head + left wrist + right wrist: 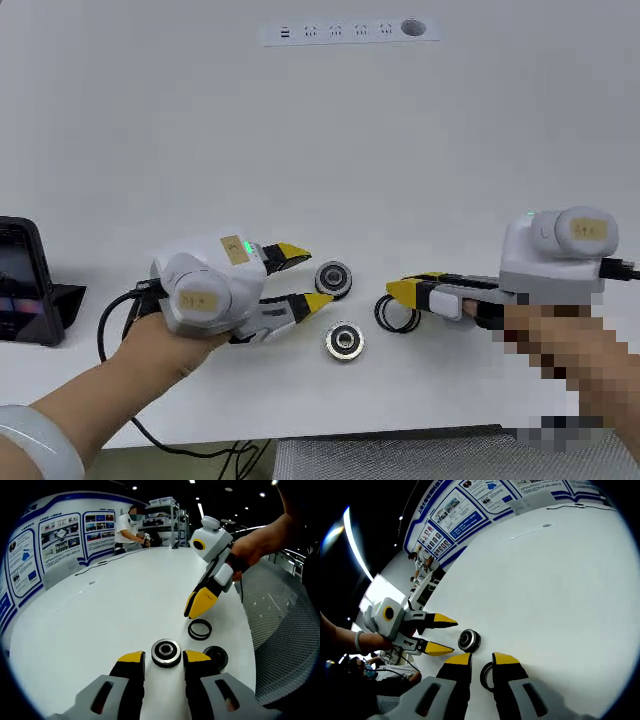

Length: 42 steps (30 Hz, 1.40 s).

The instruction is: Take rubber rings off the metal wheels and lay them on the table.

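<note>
two metal wheels sat on the white table [200, 150]. the far wheel [333, 279] stood just off the tips of the left gripper [306, 276], whose jaws were spread wide, in line with the wheel but not gripping it. the near wheel [344, 341] lay flat close by, toward the table's front edge; in the left gripper view that gripper's own jaw hid part of it. both wheels showed dark rims. just beside them lay the black rubber rings [397, 313], overlapping loops on the table. the right gripper [403, 292] hung at their edge with its jaws a little apart, gripping nothing. a power strip [348, 30] lay well apart at the far side. a dark screen [22, 285] stood on a stand at the left, and a black cable [110, 320] trailed from the left gripper.
</note>
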{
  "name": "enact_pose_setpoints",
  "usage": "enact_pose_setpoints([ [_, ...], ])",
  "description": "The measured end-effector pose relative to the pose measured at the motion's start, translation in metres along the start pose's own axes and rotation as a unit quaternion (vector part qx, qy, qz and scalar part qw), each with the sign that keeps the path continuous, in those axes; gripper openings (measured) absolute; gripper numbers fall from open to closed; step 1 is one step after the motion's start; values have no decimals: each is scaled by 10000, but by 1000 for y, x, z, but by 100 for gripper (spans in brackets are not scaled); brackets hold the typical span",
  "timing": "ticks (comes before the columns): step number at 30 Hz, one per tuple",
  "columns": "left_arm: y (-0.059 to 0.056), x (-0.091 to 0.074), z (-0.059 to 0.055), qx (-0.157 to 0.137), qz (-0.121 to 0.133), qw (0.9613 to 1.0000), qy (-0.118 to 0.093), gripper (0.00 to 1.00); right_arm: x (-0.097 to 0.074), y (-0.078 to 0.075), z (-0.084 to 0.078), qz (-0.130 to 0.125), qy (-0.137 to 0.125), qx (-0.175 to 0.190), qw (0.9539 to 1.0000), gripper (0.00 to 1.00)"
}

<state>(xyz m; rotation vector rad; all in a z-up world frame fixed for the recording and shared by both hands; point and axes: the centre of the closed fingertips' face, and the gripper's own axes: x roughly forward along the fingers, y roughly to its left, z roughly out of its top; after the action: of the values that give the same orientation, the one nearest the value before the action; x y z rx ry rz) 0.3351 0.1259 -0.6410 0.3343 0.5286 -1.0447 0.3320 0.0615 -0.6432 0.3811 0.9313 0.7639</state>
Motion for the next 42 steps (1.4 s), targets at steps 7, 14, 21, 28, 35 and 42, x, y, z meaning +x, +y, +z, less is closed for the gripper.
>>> enact_pose_setpoints([
  [7, -3, 8, 2, 60, -47, 9999, 66, 26, 11, 8, 0, 124, 38, 1, 9999, 17],
  [14, -4, 13, 1, 102, -107, 9998, 140, 24, 19, 12, 0, 220, 69, 76, 9997, 17],
  [21, -4, 16, -1, 153, -146, 9995, 220, 20, 28, 12, 2, 291, 89, 186, 9994, 17],
  [28, -5, 16, -1, 172, -207, 9994, 218, 16, 35, 12, 3, 397, 138, 369, 9984, 17],
  [35, -3, 16, -3, 146, -220, 9994, 243, 14, 43, 12, 1, 531, 315, 547, 9966, 20],
  [42, -3, 16, -4, 138, -216, 9994, 229, 13, 48, 17, -1, 645, 432, 612, 9951, 23],
])
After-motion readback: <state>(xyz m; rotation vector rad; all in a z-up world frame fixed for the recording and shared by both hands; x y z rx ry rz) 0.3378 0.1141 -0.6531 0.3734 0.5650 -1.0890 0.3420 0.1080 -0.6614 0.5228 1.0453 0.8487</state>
